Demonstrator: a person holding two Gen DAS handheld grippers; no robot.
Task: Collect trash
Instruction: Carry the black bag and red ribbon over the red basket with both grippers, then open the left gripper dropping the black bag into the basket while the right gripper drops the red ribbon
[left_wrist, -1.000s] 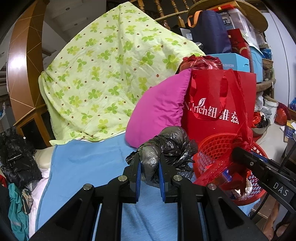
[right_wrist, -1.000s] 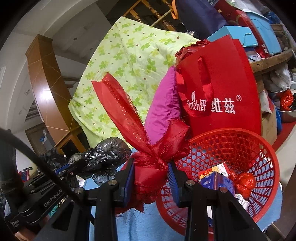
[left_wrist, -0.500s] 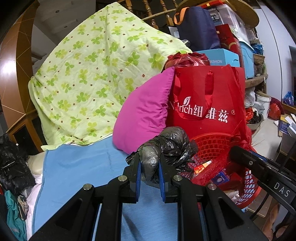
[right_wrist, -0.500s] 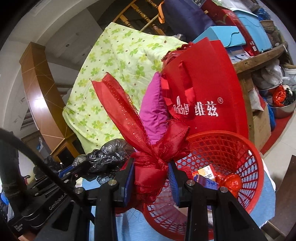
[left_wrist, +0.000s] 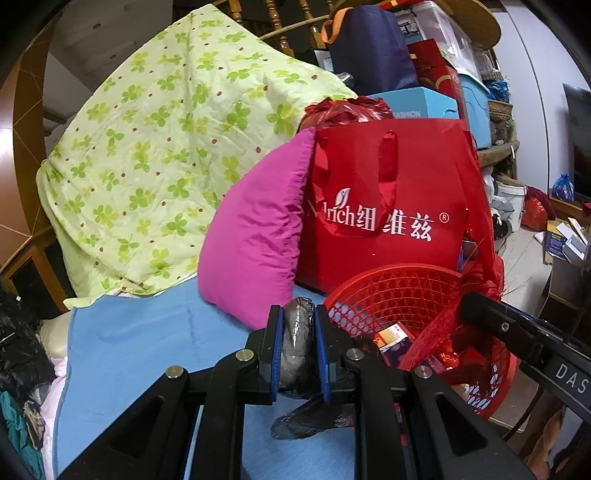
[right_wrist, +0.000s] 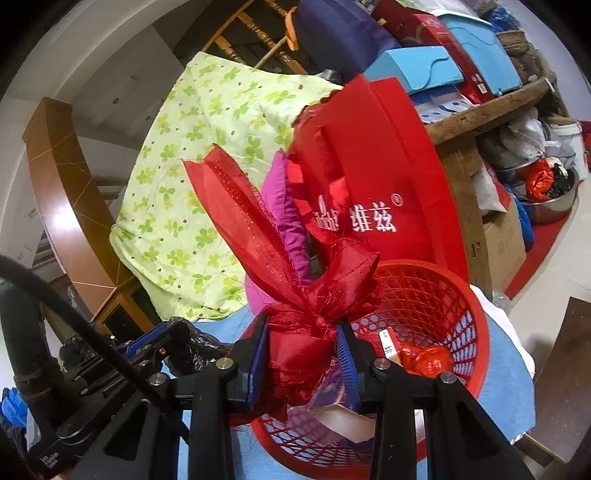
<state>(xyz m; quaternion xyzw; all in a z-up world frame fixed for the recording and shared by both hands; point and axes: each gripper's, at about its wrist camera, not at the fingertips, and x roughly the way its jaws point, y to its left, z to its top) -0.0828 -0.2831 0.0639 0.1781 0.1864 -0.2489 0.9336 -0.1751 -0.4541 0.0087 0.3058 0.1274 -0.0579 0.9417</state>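
Since the earlier frame, the black plastic bag (left_wrist: 298, 343) has sagged, now a narrow grey-black roll (crinkled, glossy) pinched in the left tool (left_wrist: 298, 325) at lower centre, its tail drooping below. At the right view's centre, the right tool (right_wrist: 301, 341) clamps a frayed red ribbon bow (right_wrist: 295, 295) over the red basket (right_wrist: 476, 332).
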